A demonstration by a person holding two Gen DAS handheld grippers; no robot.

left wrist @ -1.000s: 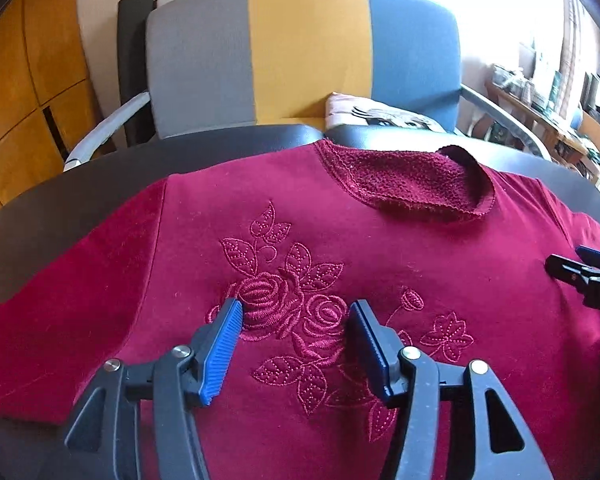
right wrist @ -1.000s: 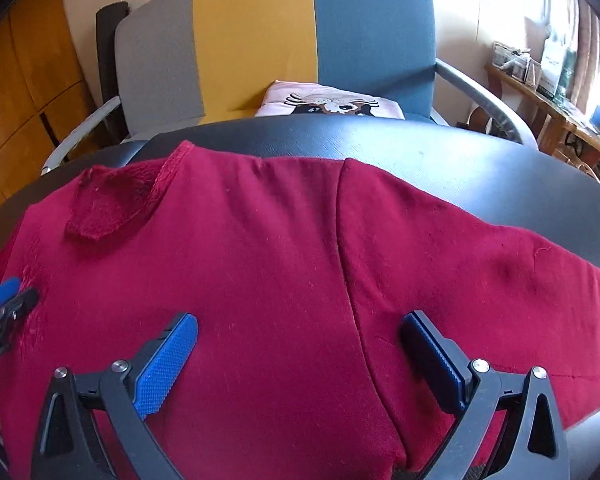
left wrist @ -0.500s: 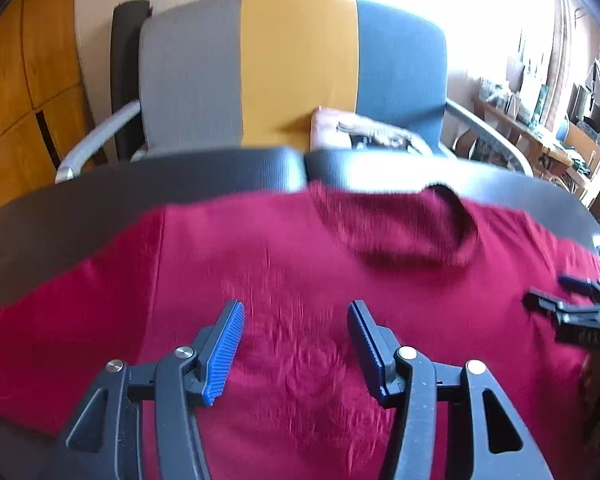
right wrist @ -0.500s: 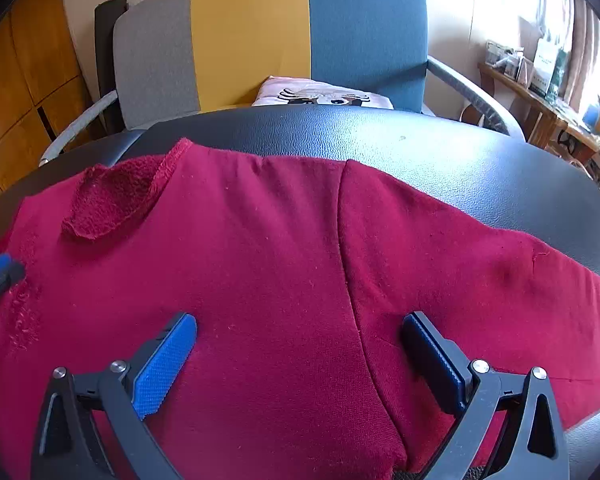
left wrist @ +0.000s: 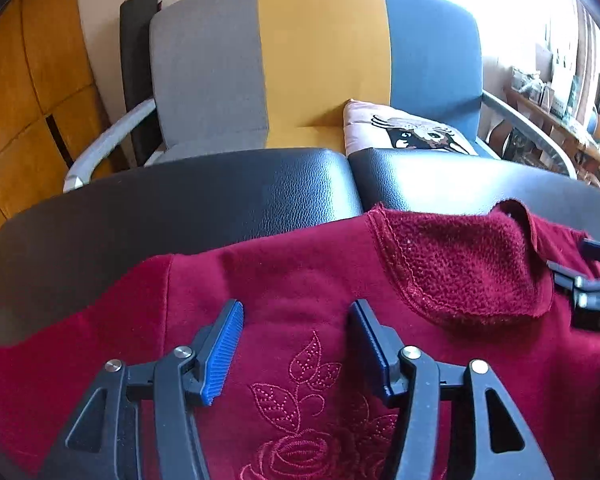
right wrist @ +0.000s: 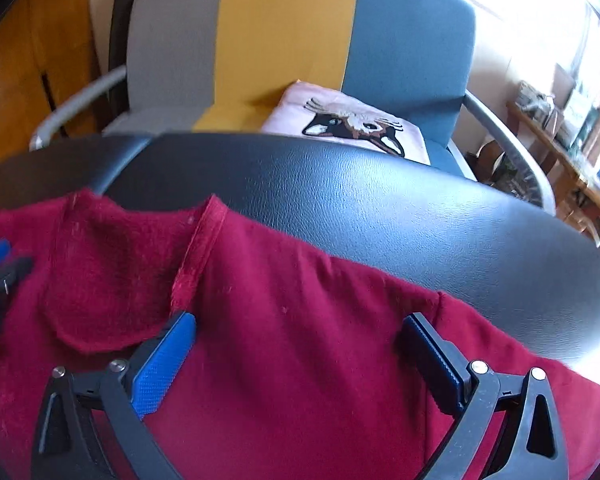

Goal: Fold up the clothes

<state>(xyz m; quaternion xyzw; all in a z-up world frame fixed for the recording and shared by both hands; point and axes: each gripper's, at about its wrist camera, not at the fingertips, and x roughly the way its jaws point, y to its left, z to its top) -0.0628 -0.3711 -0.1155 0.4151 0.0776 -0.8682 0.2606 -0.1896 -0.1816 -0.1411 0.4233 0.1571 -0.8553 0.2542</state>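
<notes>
Left tongs (left wrist: 296,320) opening | right tongs (right wrist: 300,332) wide | over sweater (left wrist: 300,276)

A black padded surface (left wrist: 204,204) with a leather-like grain, divided by a seam into two cushioned sections, is seen carrying a single dark red sweatshirt (left wrist: 308,280). The garment is laid flat on it, embroidered front up, neckline toward the far edge.
</notes>
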